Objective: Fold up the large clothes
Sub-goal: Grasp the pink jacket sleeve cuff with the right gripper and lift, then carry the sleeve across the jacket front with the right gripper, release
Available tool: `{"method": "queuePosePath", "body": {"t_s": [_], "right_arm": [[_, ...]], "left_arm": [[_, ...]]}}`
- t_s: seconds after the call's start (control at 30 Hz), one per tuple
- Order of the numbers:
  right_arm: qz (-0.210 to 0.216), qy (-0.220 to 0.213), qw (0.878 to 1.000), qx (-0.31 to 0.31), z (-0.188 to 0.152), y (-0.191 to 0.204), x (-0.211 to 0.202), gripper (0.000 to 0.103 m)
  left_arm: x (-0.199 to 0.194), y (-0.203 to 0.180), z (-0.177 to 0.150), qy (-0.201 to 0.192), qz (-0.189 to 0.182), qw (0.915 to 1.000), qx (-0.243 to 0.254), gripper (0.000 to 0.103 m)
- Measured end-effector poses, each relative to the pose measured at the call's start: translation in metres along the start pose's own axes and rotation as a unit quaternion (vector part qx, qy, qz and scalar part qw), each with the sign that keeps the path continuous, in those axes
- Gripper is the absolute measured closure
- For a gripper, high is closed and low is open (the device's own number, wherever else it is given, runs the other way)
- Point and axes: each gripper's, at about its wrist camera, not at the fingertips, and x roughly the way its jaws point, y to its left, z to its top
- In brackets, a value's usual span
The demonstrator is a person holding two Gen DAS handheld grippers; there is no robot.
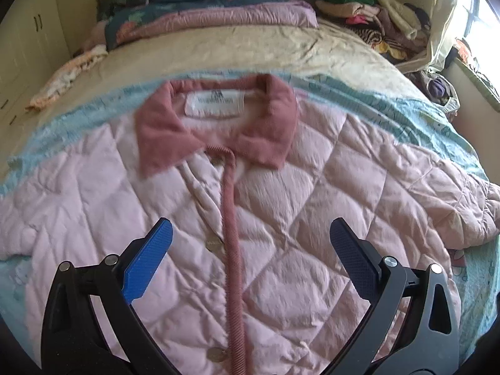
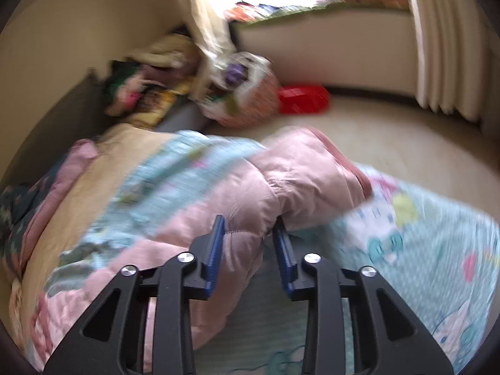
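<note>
In the right wrist view, the right gripper [image 2: 248, 228] sits at lower centre, its two blue pads clamped on a puffy fold of the pink quilted jacket [image 2: 281, 184]. The pinched part looks like a sleeve, which runs up and to the right, ending in a darker pink cuff [image 2: 350, 159] near the frame's middle. This view is blurred.

In the left wrist view, the left gripper [image 1: 250, 240] hangs at lower centre with its pads wide apart and nothing between them, above the jacket's buttoned front. The jacket [image 1: 312, 187] lies flat and face up across the middle of the frame, its rose collar [image 1: 215, 131] just above centre, on a pale blue printed blanket [image 1: 422, 118] covering a bed [image 1: 250, 50]. A heap of other clothes [image 1: 375, 15] sits at upper right.

The step in hand appears to be folding a sleeve. Next, the clamped sleeve likely needs carrying inward over the jacket's front, while the free gripper steadies the body.
</note>
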Motion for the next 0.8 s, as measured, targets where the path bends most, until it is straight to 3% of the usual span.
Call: {"method": "queuePosePath", "body": {"t_s": [0.37,0.8], "right_arm": [[0.091,-0.076,0.984,-0.137,0.022,0.104,-0.087,0.085],[0.17,-0.089,0.958,-0.211,-0.001,0.204,-0.148,0.086]], "left_arm": [[-0.05,0.024,0.017,-0.053,0.003,0.9986,-0.005,0.008],[-0.072,0.082,0.025,-0.049,-0.024,0.9974,-0.048,0.008]]}}
